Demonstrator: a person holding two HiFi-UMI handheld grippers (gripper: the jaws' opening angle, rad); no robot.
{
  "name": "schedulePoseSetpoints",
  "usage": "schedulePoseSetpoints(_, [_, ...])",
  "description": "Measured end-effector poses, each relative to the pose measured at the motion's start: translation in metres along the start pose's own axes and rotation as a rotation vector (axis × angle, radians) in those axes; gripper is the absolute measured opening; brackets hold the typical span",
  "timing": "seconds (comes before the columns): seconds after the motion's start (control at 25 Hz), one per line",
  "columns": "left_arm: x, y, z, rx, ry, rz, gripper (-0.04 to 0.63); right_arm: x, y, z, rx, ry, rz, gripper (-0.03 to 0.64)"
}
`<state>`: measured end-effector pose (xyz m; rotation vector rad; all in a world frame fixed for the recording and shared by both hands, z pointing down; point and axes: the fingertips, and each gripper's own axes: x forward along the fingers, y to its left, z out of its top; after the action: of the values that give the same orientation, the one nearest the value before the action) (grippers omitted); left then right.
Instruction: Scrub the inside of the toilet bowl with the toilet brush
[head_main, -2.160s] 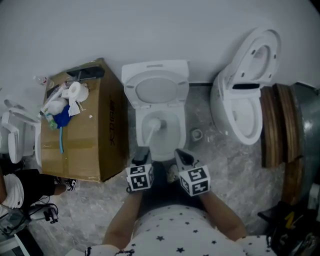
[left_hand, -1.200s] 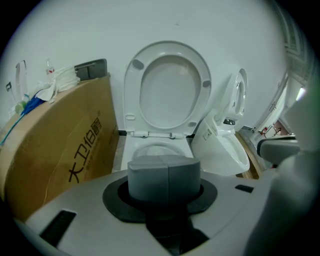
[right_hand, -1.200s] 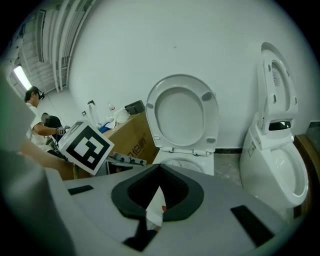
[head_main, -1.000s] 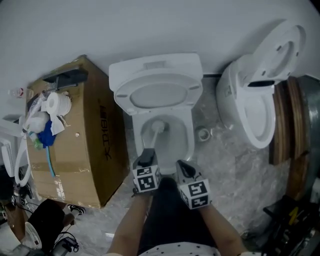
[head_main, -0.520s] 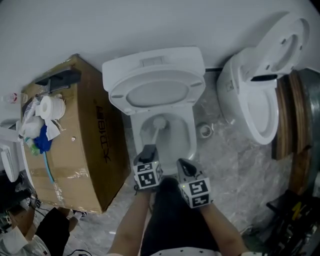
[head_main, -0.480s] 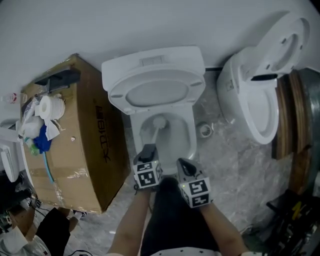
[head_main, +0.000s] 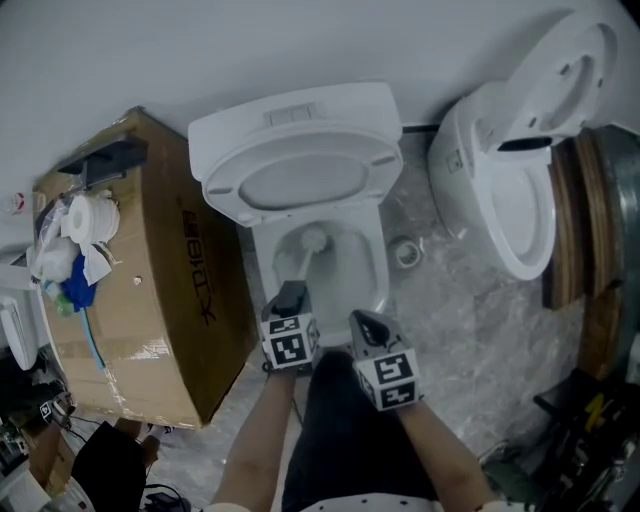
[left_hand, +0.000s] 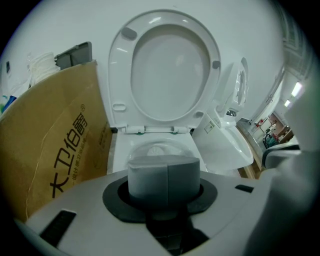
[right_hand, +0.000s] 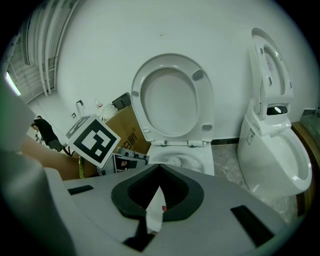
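A white toilet stands with its seat and lid (head_main: 300, 180) raised, and its bowl (head_main: 350, 275) is open below. The toilet brush (head_main: 312, 239) has its white head down inside the bowl, and its handle slants back toward me. My left gripper (head_main: 291, 298) is shut on the grey handle end (left_hand: 165, 172) at the bowl's front rim. In the left gripper view the brush head (left_hand: 161, 150) shows beyond the handle. My right gripper (head_main: 366, 325) hovers beside it at the front rim, shut. A small white scrap (right_hand: 154, 212) sticks out at its jaw seam.
A big cardboard box (head_main: 160, 300) stands close on the toilet's left, with a paper roll (head_main: 84, 215) and bottles on top. A second white toilet (head_main: 500, 190) stands on the right, with wooden rounds (head_main: 570, 240) behind it. A small ring (head_main: 405, 252) lies on the marbled floor.
The head view has drawn closer to the toilet and shifted. The brush head stays in the bowl, and both grippers remain at the front rim, shifted slightly left.
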<state>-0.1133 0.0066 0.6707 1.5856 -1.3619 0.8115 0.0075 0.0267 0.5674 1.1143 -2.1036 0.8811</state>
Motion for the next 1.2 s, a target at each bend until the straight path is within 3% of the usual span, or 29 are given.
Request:
schedulePoseSetpoints(0.48, [-0.004,0.017,-0.001,0.011,0.005,0.018,0.156,0.003,0.004,0.001,-0.005,0.003,0.006,0.005])
schedulePoseSetpoints(1.2, [-0.028,0.044,-0.017,-0.092,0.003,0.058,0.156,-0.006,0.013,0.011,-0.048,-0.011,0.002,0.005])
